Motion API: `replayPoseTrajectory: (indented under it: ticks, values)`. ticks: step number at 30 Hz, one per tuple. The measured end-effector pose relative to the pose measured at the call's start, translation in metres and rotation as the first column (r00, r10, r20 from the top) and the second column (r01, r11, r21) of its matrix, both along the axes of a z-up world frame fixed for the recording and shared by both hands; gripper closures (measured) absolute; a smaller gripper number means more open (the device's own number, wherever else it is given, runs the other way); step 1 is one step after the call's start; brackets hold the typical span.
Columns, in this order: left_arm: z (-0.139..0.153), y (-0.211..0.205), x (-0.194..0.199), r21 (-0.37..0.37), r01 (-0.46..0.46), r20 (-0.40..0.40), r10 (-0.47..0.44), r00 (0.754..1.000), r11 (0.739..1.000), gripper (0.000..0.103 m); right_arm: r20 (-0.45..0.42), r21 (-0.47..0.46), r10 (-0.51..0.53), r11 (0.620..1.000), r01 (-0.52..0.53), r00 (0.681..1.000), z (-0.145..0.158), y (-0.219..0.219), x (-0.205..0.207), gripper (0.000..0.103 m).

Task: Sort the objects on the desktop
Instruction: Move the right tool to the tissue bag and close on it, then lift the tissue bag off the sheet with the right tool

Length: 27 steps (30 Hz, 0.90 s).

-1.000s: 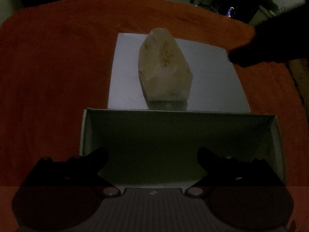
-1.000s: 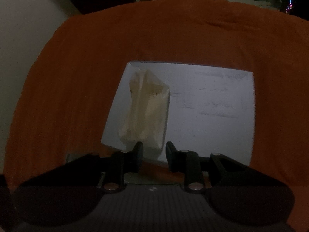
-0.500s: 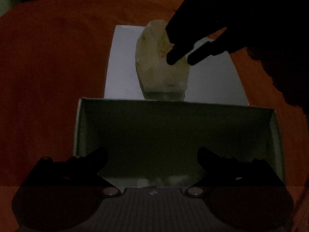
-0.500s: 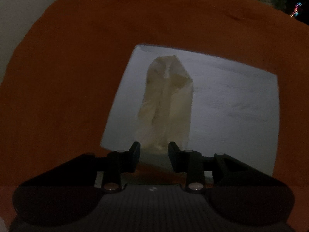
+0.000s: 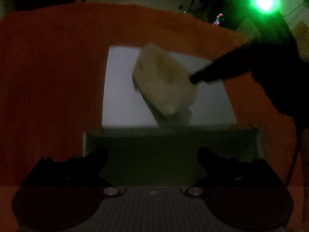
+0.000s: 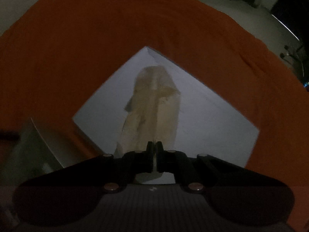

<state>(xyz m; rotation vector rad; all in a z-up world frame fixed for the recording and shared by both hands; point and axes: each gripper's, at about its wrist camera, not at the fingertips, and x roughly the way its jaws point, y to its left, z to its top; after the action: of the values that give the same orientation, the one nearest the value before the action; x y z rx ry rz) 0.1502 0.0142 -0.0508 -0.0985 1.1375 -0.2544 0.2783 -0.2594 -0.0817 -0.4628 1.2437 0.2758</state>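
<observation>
over the pale sheet [image 6: 212, 119], the right gripper [image 6: 154, 147] is pinched on the near end of the crumpled bag [image 6: 152, 112], its length running away, while the left gripper [image 5: 152, 154] gapes empty above the near box [image 5: 154, 145].

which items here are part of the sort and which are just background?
In play:
- crumpled plastic bag, pinched by right gripper
- white sheet under it
- open box in front of left gripper, open

Background:
- orange cloth
- green light
</observation>
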Motion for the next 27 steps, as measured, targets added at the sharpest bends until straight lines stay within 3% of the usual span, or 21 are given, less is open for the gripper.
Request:
replayPoseTrajectory:
  ticks: [3,6,7,9,11,13,15,16,18,21,24,27]
  values:
    - [0.007,-0.006,0.026,0.091,0.181,0.067,-0.187,0.980,0.979,0.003,-0.049,-0.011,0.128,0.992,-0.129,0.991,0.011,-0.017,0.003,0.100]
    - [0.004,-0.016,0.048,0.205,0.328,0.111,-0.355,0.928,0.922,0.003,-0.101,0.002,0.209,0.978,-0.210,0.973,0.012,-0.033,0.010,0.100]
    - [0.001,-0.019,0.055,0.226,0.364,0.121,-0.397,0.910,0.904,0.003,-0.102,0.016,0.216,0.976,-0.215,0.971,0.012,-0.037,0.013,0.100]
    - [-0.006,-0.026,0.070,0.217,0.402,0.133,-0.435,0.891,0.890,0.003,-0.105,0.043,0.226,0.974,-0.222,0.969,0.012,-0.046,0.019,0.098]
    - [-0.015,-0.035,0.085,0.199,0.437,0.127,-0.465,0.876,0.877,0.003,-0.104,0.047,0.150,0.988,-0.146,0.983,0.009,-0.054,0.027,0.095]
    - [-0.026,-0.043,0.095,0.201,0.446,0.124,-0.475,0.871,0.872,0.003,-0.102,0.048,0.046,0.998,-0.041,0.994,0.005,-0.060,0.033,0.080]
    - [-0.037,-0.046,0.102,0.212,0.437,0.112,-0.466,0.878,0.874,0.003,-0.102,0.082,-0.067,0.994,0.075,0.993,0.004,-0.064,0.032,0.057]
    - [-0.042,-0.045,0.106,0.211,0.434,0.109,-0.462,0.880,0.876,0.003,-0.108,0.102,-0.132,0.984,0.143,0.985,0.003,-0.067,0.031,0.054]
    - [-0.052,-0.044,0.113,0.220,0.425,0.109,-0.455,0.884,0.878,0.003,-0.113,0.165,-0.312,0.930,0.327,0.943,0.003,-0.078,0.028,0.052]
    - [-0.063,-0.041,0.120,0.232,0.410,0.124,-0.444,0.887,0.882,0.003,-0.156,0.254,-0.519,0.801,0.541,0.841,-0.001,-0.095,0.025,0.051]
    - [-0.069,-0.038,0.123,0.224,0.408,0.124,-0.441,0.889,0.885,0.003,-0.188,0.323,-0.599,0.711,0.625,0.778,0.001,-0.104,0.019,0.051]
    - [-0.071,-0.039,0.124,0.222,0.409,0.125,-0.442,0.888,0.885,0.003,-0.212,0.353,-0.637,0.657,0.666,0.741,0.000,-0.107,0.014,0.051]
